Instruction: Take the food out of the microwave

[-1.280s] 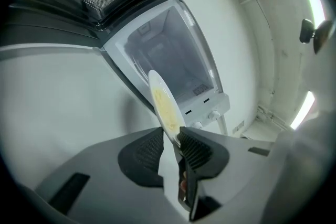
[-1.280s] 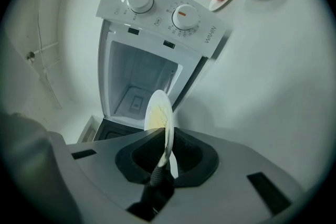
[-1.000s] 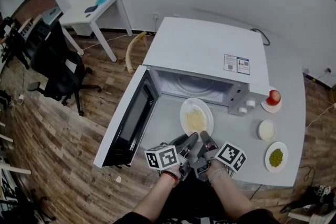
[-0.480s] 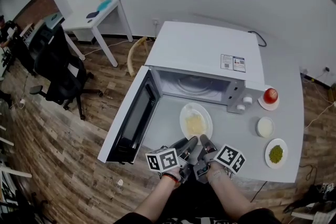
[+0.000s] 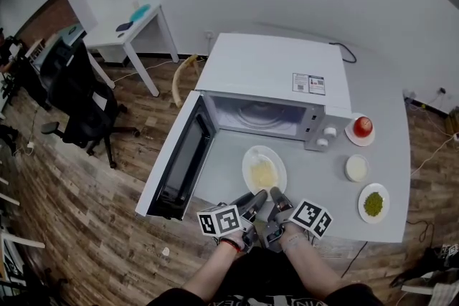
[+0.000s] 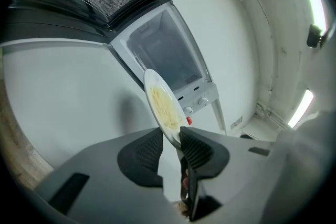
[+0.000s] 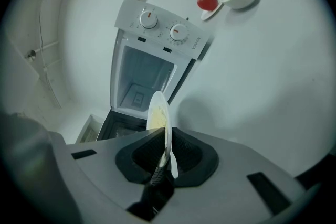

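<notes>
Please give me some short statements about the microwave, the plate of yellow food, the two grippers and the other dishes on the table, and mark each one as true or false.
1. The door of the microwave is open. True.
2. The plate of yellow food is inside the microwave. False: it is outside, in front of the opening.
3. The left gripper and the right gripper are both shut on the plate's near rim. True.
4. The red fruit is in the right gripper. False: it lies on a small dish beside the microwave's knobs.
5. A dish of green food lies on the table, at the right in the head view. True.
</notes>
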A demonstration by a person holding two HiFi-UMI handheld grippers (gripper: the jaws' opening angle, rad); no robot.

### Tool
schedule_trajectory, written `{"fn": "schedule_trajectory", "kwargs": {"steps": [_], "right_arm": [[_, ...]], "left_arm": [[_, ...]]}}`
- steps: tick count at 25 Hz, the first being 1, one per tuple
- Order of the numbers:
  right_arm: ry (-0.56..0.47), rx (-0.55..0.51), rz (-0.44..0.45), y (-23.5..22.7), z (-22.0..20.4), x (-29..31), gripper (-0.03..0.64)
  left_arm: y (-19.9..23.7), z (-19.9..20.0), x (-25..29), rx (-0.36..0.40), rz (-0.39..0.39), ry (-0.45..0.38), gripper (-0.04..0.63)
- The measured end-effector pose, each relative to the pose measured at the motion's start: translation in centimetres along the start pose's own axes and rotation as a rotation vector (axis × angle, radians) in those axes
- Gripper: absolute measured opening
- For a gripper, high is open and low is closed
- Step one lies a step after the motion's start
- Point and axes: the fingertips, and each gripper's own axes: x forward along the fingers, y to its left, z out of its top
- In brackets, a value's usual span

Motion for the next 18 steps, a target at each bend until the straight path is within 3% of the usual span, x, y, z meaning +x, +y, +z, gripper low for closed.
{"fn": "schedule_trajectory", "kwargs": {"steps": [18], "right_arm": [[0.064,-0.018,0.015,0.0,-1.6,-2.4,0.058]], "left_arm": [[-1.3,-2.3,-1.9,-0.058,0.014,-0.064,0.104]]}}
